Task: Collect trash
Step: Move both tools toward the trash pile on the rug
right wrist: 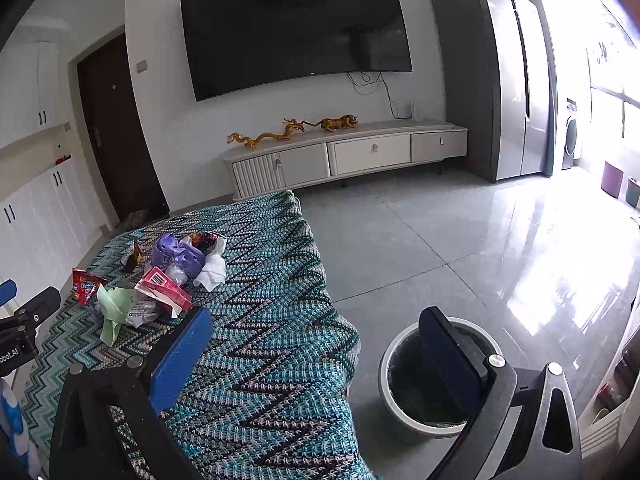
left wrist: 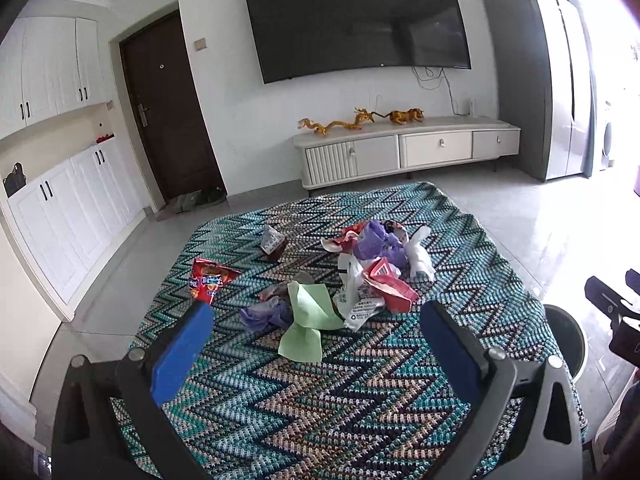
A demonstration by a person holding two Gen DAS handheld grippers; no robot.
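Trash lies in a heap on a table under a zigzag knitted cloth (left wrist: 320,392): a green paper (left wrist: 308,320), a red snack bag (left wrist: 210,278), a red box (left wrist: 390,284), a crumpled white plastic bag (left wrist: 358,304), purple wrappers (left wrist: 376,240) and a white tissue (left wrist: 420,258). My left gripper (left wrist: 316,316) stands open just short of the green paper, holding nothing. The same heap shows at the left in the right wrist view, with the green paper (right wrist: 116,308) and red box (right wrist: 166,290). My right gripper (right wrist: 316,320) is open and empty, straddling the table's right edge above a round white bin (right wrist: 390,392).
The bin (left wrist: 566,336) stands on the grey tiled floor (right wrist: 460,248) right of the table, lined with a dark bag. A small brown bottle (left wrist: 274,244) lies behind the heap. A TV cabinet (left wrist: 404,148), a wall TV, a door and a fridge are far off.
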